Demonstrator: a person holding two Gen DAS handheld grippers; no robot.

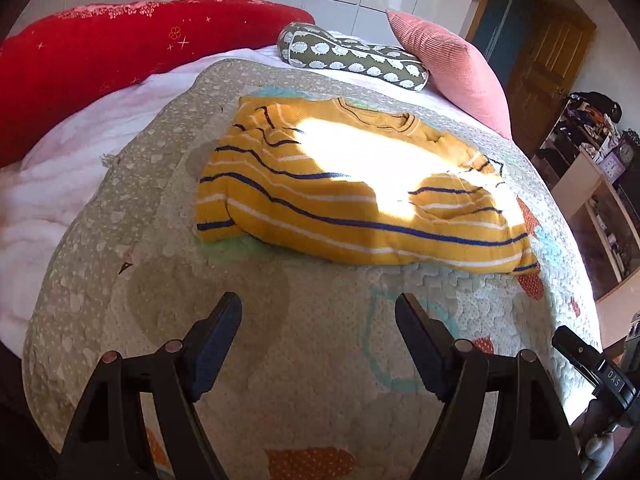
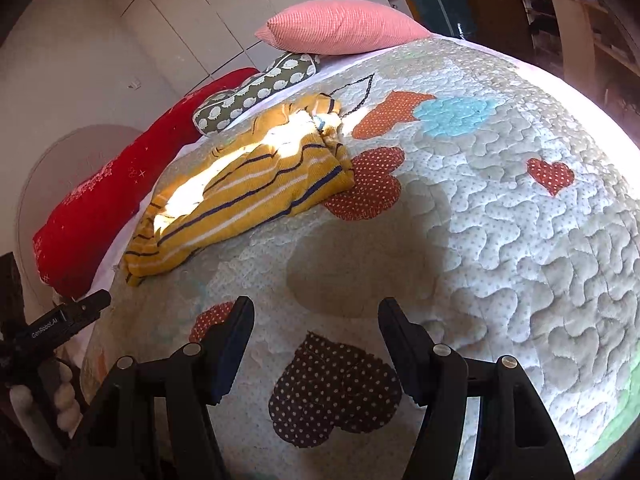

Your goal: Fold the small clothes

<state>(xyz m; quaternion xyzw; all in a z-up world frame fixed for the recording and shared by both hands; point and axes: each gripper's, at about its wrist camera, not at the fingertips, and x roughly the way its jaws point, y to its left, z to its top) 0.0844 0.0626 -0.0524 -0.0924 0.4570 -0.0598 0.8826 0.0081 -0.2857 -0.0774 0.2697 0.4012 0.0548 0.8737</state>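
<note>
A small yellow sweater [image 1: 352, 196] with navy and white stripes lies on the quilted bedspread [image 1: 280, 360], its sleeves turned in over the body and a patch of sunlight across its middle. My left gripper [image 1: 318, 328] hovers over the quilt just short of the sweater's near hem, open and empty. In the right wrist view the same sweater [image 2: 244, 188] lies up and to the left. My right gripper [image 2: 316, 328] stands open and empty over a brown dotted heart patch [image 2: 332, 392], well apart from the sweater. Each gripper's body shows at the edge of the other's view.
A long red bolster [image 1: 100, 64] lies along the far left of the bed. A green hedgehog-print cushion [image 1: 352, 58] and a pink pillow [image 1: 452, 68] sit at the head. Shelves with clutter [image 1: 592, 168] and a wooden door stand to the right.
</note>
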